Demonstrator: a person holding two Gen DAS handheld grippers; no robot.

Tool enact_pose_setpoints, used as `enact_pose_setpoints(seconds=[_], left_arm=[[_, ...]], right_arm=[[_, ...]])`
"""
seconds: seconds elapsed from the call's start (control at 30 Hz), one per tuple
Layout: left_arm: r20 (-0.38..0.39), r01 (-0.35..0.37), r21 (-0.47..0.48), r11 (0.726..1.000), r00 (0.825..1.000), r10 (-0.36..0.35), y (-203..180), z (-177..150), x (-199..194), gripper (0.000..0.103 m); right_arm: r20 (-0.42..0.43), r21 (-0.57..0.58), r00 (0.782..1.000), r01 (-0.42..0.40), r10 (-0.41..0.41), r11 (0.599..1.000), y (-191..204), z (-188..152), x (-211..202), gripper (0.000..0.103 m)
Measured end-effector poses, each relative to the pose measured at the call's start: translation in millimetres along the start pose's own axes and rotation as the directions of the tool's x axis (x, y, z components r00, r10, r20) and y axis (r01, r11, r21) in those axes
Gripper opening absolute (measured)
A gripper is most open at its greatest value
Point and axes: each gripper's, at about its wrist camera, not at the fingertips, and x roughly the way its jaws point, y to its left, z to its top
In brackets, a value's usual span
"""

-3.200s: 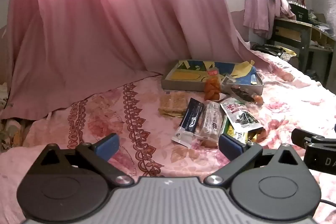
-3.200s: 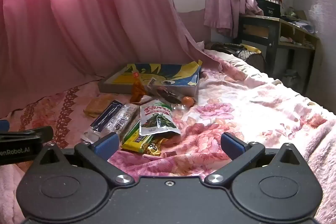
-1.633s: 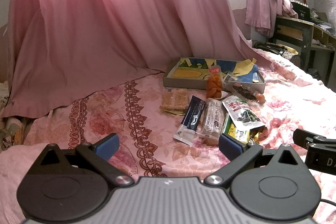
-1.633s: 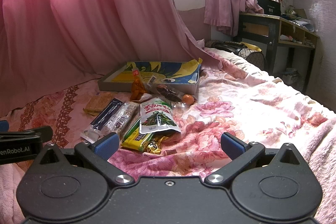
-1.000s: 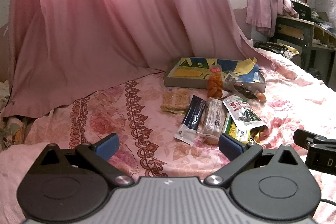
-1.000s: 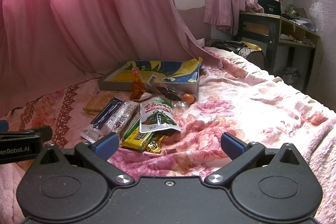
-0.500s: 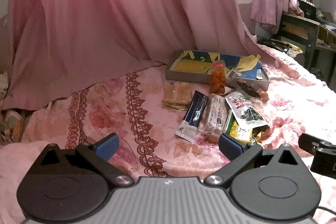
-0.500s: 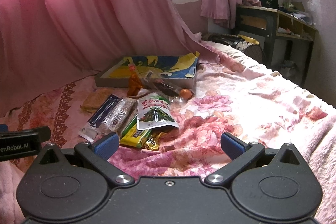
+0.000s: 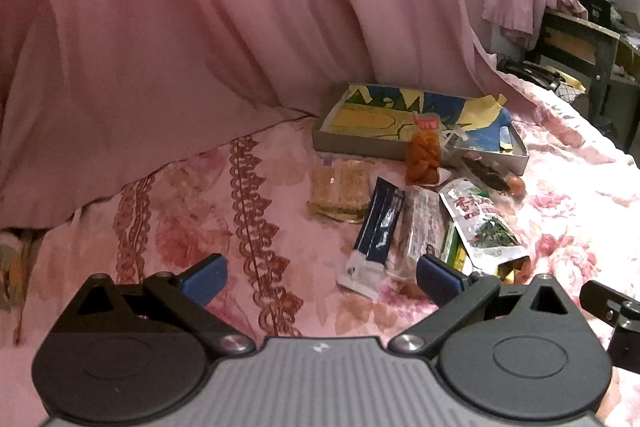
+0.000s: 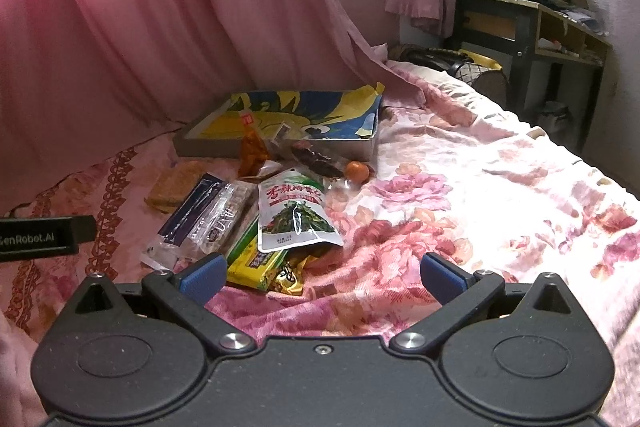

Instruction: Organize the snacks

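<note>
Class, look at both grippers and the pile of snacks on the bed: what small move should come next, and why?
Probably ease the right gripper forward and down to the white seaweed pouch. Both grippers are open and empty, the box holds no snacks, and that pouch lies on top, nearest the right gripper.

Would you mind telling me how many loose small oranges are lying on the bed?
1. A single small orange lies on the floral bedspread just in front of the box's right corner, right of the dark packet. Others could be hidden under the snack pile.
</note>
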Motion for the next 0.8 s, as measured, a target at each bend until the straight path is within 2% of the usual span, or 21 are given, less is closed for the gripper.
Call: enact_pose_setpoints(seconds=[0.2,0.6,0.8], left_arm=[[-0.016,0.005,0.058,0.998,1.0,-0.004,-2,15,22,0.103],[-0.048,0.029,0.168,0.985,0.999,-0.021,-8,42,71,0.103],[-0.097,0.091,0.162,0.983,0.992,-0.076,0,46,94,0.103]], right_arm=[[-0.019,-0.019,1.0,-0.011,0.011,1.0,2,13,20,0.103],[-0.037,-0.151,0.997,-0.066,0.061,0.986,6,40,65,0.103],[-0.061,-0.208,0.994,-0.103,0.092,0.973,10,46,92,0.103]])
